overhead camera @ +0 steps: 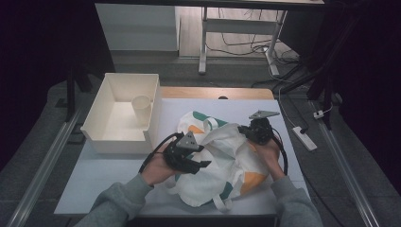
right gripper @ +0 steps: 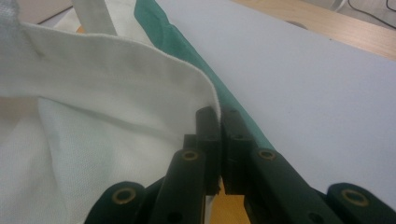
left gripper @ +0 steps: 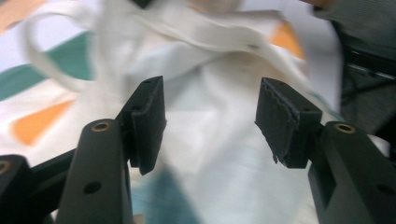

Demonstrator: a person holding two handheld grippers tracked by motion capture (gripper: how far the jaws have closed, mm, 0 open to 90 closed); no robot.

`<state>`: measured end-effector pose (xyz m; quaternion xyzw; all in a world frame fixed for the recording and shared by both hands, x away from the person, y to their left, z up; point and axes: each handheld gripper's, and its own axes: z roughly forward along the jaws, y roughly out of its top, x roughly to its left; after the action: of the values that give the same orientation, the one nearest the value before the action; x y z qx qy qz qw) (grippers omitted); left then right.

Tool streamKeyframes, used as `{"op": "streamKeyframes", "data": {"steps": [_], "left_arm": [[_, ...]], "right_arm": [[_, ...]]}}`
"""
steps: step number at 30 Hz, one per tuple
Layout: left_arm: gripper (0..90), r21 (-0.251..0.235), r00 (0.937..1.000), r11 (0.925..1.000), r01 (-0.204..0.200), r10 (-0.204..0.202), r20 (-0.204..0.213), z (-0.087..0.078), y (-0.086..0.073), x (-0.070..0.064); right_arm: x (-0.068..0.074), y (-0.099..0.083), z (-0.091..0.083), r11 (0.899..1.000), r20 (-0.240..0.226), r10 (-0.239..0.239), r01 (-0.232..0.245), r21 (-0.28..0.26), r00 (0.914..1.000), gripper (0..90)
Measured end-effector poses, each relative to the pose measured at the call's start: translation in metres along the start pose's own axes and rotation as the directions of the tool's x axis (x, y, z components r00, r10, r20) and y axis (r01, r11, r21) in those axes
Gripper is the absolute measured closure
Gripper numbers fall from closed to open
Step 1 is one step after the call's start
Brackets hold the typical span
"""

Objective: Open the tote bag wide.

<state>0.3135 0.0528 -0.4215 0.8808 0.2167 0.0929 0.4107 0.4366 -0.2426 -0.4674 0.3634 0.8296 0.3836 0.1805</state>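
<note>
A white cloth tote bag [overhead camera: 222,161] with green and orange patches lies crumpled on the pale table [overhead camera: 113,175]. My left gripper [overhead camera: 201,163] hovers over the bag's left side, jaws wide open with nothing between them; in the left gripper view [left gripper: 210,121] the white cloth [left gripper: 205,154] and a handle strap [left gripper: 42,56] lie just beyond. My right gripper [overhead camera: 246,130] is at the bag's right upper edge. In the right gripper view [right gripper: 218,116] its jaws are shut on the bag's hemmed rim [right gripper: 140,56], with green fabric [right gripper: 187,51] beside it.
A white open bin [overhead camera: 124,112] stands at the table's back left with a paper cup [overhead camera: 141,109] inside. A wooden strip [overhead camera: 217,92] runs along the far edge. A power strip [overhead camera: 305,138] and cables lie on the floor to the right.
</note>
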Motion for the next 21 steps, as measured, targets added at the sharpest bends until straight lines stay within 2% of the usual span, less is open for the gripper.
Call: {"op": "streamKeyframes", "data": {"steps": [2, 5, 7, 9, 17, 21], "left_arm": [[41.5, 0.014, 0.9997, 0.9997, 0.018, -0.018, -0.015, 0.004, 0.004, 0.011], [40.4, 0.009, 0.9981, 0.9987, 0.051, -0.050, -0.036, 0.009, 0.003, 0.022], [39.8, 0.028, 0.9975, 0.9983, 0.051, -0.049, -0.050, 0.011, 0.002, 0.026], [38.9, 0.036, 0.9963, 0.9981, 0.050, -0.047, -0.072, 0.010, -0.001, 0.027], [37.8, 0.066, 0.9965, 0.9967, 0.047, -0.043, -0.072, 0.015, -0.007, 0.026], [41.1, 0.082, 0.9940, 0.9955, 0.047, -0.038, -0.102, 0.020, -0.008, 0.028]], "right_arm": [[0.000, 0.000, 0.000, 1.000, -0.002, -0.002, 0.002, 0.001, 1.0000, 87.6], [0.000, 0.000, 0.000, 1.000, -0.004, -0.002, 0.002, 0.002, 1.0000, 87.5], [0.000, -0.001, 0.000, 1.000, -0.005, -0.002, 0.002, 0.001, 1.0000, 87.5], [0.000, -0.001, 0.000, 1.000, -0.005, -0.002, 0.002, 0.001, 1.0000, 87.5], [0.001, -0.001, -0.001, 1.000, -0.002, -0.005, 0.005, -0.002, 1.0000, 87.4], [0.001, -0.001, 0.000, 1.000, -0.004, -0.006, 0.006, 0.000, 1.0000, 87.3]]}}
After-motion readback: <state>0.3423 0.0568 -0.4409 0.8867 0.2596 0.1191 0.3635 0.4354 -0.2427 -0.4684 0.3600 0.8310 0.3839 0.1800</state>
